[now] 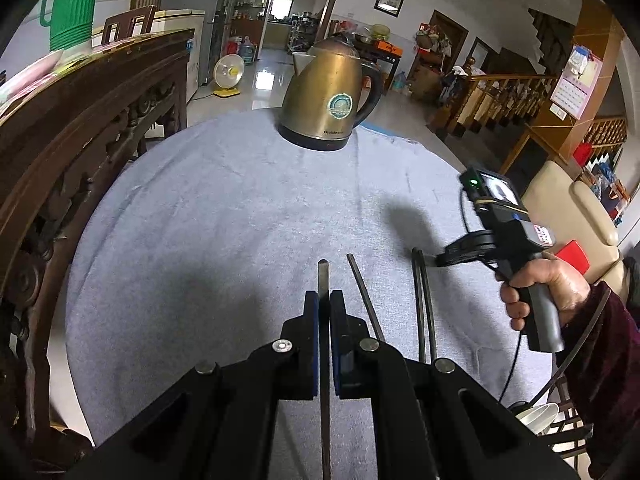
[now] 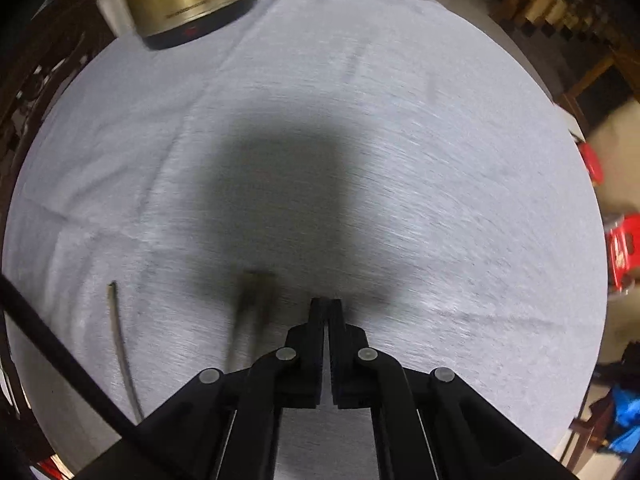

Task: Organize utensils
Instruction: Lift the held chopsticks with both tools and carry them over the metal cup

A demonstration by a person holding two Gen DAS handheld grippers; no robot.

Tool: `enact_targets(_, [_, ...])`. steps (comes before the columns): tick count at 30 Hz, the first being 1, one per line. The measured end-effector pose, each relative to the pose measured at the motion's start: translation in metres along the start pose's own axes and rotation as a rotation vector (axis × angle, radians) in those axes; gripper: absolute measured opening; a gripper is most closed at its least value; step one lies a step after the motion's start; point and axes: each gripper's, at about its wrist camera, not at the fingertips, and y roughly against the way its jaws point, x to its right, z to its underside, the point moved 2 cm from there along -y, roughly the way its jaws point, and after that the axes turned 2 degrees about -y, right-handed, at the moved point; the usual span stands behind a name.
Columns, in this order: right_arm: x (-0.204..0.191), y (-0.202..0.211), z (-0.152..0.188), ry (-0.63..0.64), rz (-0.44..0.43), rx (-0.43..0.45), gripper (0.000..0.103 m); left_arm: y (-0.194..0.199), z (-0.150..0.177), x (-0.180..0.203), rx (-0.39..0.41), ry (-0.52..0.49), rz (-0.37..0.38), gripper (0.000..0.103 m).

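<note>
My left gripper [image 1: 324, 296] is shut on a thin grey metal utensil [image 1: 323, 276], whose flat end sticks out past the fingertips over the blue-grey tablecloth [image 1: 224, 208]. A single chopstick [image 1: 365, 298] lies on the cloth just to its right. Further right lies a dark pair of chopsticks [image 1: 422, 300]. A hand holds my right gripper [image 1: 442, 258], whose tips are beside the far end of that pair. In the right wrist view the right gripper [image 2: 325, 302] is shut with nothing between its fingers. The blurred pair [image 2: 252, 308] is just left of it, and the single chopstick [image 2: 118, 340] is further left.
A brass-coloured electric kettle [image 1: 332, 92] stands at the far edge of the round table. Carved dark wood furniture [image 1: 80, 128] borders the left side. A beige chair [image 1: 568, 208] and red stools [image 2: 620, 248] stand to the right. White spoons [image 1: 538, 418] show at the lower right.
</note>
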Motion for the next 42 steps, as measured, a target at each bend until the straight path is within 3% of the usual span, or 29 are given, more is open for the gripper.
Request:
enact_targets(3, [0.021, 0.0, 0.006, -0.058, -0.061, -0.026, 0.004, -0.003, 0.0, 0.001, 0.0, 0.007, 0.004, 0.005])
enact_targets(6, [0.027, 0.003, 0.01, -0.108, -0.241, -0.06, 0.011, -0.009, 0.0, 0.005, -0.008, 0.012, 0.016, 0.005])
enact_targets(8, [0.018, 0.007, 0.012, -0.079, -0.265, -0.051, 0.035, -0.011, 0.001, 0.007, -0.013, 0.007, 0.021, 0.005])
enact_targets(10, [0.009, 0.007, 0.013, -0.039, -0.249, -0.044, 0.04, -0.012, 0.001, 0.008, -0.015, 0.006, 0.021, 0.005])
enact_targets(13, [-0.005, 0.004, 0.014, -0.004, -0.234, -0.039, 0.039, -0.012, 0.0, 0.004, -0.013, 0.018, 0.014, 0.005])
enact_targets(15, [-0.01, 0.002, 0.014, 0.004, -0.166, -0.017, 0.032, -0.012, -0.002, 0.001, -0.015, 0.025, 0.015, 0.005])
enact_targets(18, [-0.022, 0.001, 0.013, 0.022, -0.129, 0.0, 0.028, -0.013, -0.002, -0.001, -0.015, 0.028, 0.013, 0.005])
enact_targets(25, [-0.051, -0.007, -0.024, 0.041, -0.08, 0.005, 0.031, -0.018, -0.002, 0.0, -0.027, 0.04, 0.023, 0.005])
enact_targets(27, [-0.056, -0.005, -0.026, 0.062, -0.063, 0.013, 0.026, -0.017, -0.002, 0.002, -0.025, 0.035, 0.022, 0.005])
enact_targets(28, [-0.06, -0.003, -0.024, 0.064, -0.059, 0.02, 0.011, -0.016, -0.002, 0.003, -0.024, 0.033, 0.021, 0.005])
enact_targets(36, [-0.018, 0.01, 0.001, -0.072, -0.146, 0.095, 0.009, -0.004, -0.005, 0.008, -0.007, 0.028, 0.01, 0.005])
enact_targets(42, [0.032, 0.066, 0.03, -0.191, -0.263, 0.281, 0.006, 0.024, -0.007, 0.008, 0.054, 0.053, -0.001, 0.005])
